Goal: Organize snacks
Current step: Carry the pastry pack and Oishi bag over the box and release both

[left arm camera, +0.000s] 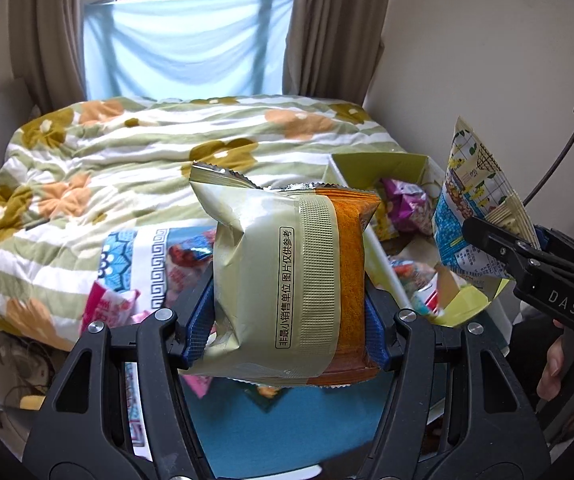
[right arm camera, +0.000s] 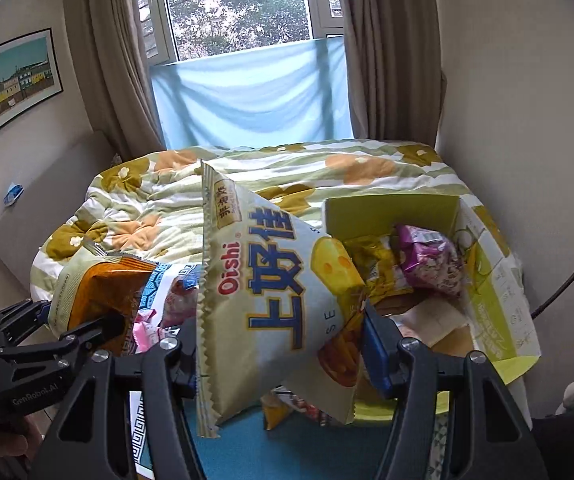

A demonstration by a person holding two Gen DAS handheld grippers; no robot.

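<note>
Two snack bags are held up in the air, one in each gripper, above the blue surface at the foot of the bed (left arm camera: 159, 148). The left gripper (left arm camera: 287, 320) has its jaws partly closed, pads pressing both sides of a gold-and-orange packet (left arm camera: 287, 280), which stands upright on the side of the green carton (right arm camera: 391, 212) away from the wall. The right gripper (right arm camera: 283, 352) is likewise clamped part-way on a pale Oishi bag (right arm camera: 271, 300) (cheese pictured on its front), tilted, its top corner pointing toward the window, just in front of the carton's open mouth. Inside the carton lie a purple packet (right arm camera: 427, 260) and a yellow one (right arm camera: 367, 264). More packets (left arm camera: 111, 304) lie loose on the far side of the gold packet from the carton.
</note>
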